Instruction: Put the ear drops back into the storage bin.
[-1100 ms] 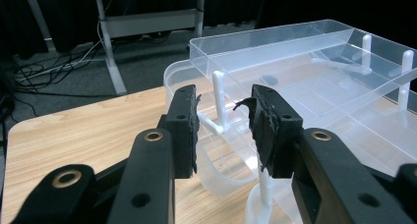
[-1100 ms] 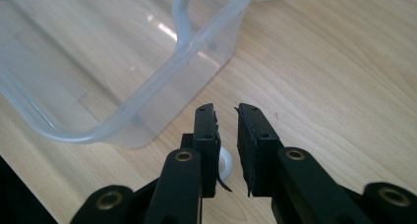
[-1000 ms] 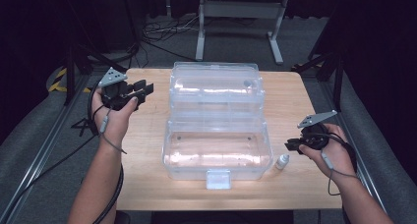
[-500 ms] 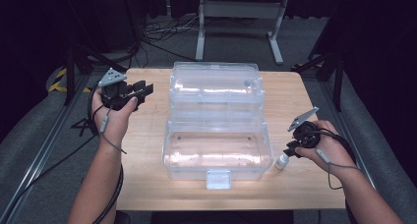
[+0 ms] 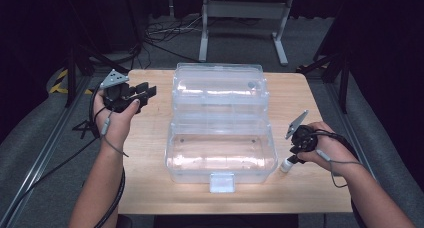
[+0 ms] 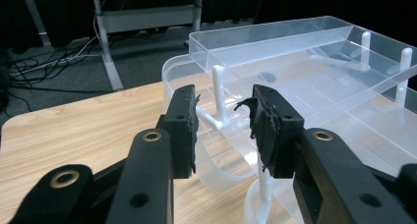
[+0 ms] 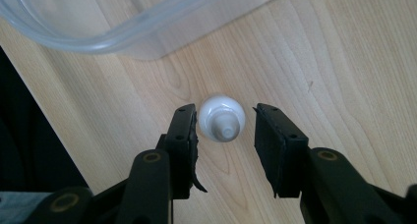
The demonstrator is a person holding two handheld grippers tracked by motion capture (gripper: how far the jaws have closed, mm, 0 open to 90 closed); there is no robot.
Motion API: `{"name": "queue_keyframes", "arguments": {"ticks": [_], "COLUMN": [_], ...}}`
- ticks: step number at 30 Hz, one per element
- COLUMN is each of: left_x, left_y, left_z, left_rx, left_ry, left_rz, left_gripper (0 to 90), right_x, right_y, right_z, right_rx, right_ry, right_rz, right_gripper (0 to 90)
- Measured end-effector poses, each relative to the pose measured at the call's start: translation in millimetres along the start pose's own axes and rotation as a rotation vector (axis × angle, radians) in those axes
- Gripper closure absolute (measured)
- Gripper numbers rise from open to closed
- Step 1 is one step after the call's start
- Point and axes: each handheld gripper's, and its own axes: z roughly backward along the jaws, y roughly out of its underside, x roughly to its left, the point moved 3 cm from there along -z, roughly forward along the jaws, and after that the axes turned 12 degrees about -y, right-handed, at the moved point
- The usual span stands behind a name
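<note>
A small white bottle (image 7: pixel 222 119) stands upright on the wooden table (image 5: pixel 150 138), just right of a clear plastic box (image 5: pixel 220 153) whose lid (image 5: pixel 218 88) lies open toward the far side. My right gripper (image 7: pixel 223 128) points straight down over the bottle (image 5: pixel 286 164), open, with one jaw on each side of it; the left jaw is close to its side, the right jaw stands apart. My left gripper (image 5: pixel 145 93) is held above the table's left part, open and with nothing in it, its jaws facing the box (image 6: pixel 295 86).
The box takes up the table's middle. Bare wood lies left of it and along the front edge. A metal stand (image 5: pixel 240 18) and cables (image 5: pixel 160 33) are on the floor beyond the table. Dark frames flank both sides.
My right gripper has tilted downward and moved left and lower, from beside the bottle to straddling it from above. The left gripper has stayed still.
</note>
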Motion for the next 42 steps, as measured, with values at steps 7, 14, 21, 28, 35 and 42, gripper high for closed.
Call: {"name": "queue_keyframes", "arguments": {"ticks": [7,14,21,28,35,42], "left_x": [0.2,0.3,-0.2,-0.1,-0.4,-0.3], "left_y": [0.7,1.4,1.8,1.9,2.6,2.3], "left_z": [-0.6,-1.4,-2.2,-2.4,-2.4,-1.0], "left_rx": [0.004,0.008,0.012,0.015,0.021,0.019], "left_ry": [0.003,0.004,0.013,0.016,0.018,0.018], "left_rz": [0.001,-0.001,0.003,-0.001,-0.006,-0.006], "left_gripper": [63.0,63.0,62.6,62.7,62.8,63.0], "right_x": [-3.9,-6.6,-7.7,-8.0,-7.1,-4.0], "right_y": [-0.4,-0.6,-1.2,-2.6,-4.1,-6.0], "right_z": [-7.8,-15.6,-21.9,-24.6,-24.4,-13.4], "right_rx": [0.037,0.075,0.090,0.098,0.100,0.091], "right_ry": [-0.012,-0.010,-0.017,-0.016,-0.010,-0.009], "right_rz": [0.021,0.042,0.055,0.066,0.069,0.058], "right_gripper": [60.3,60.3,63.3,70.3,71.4,71.4]}}
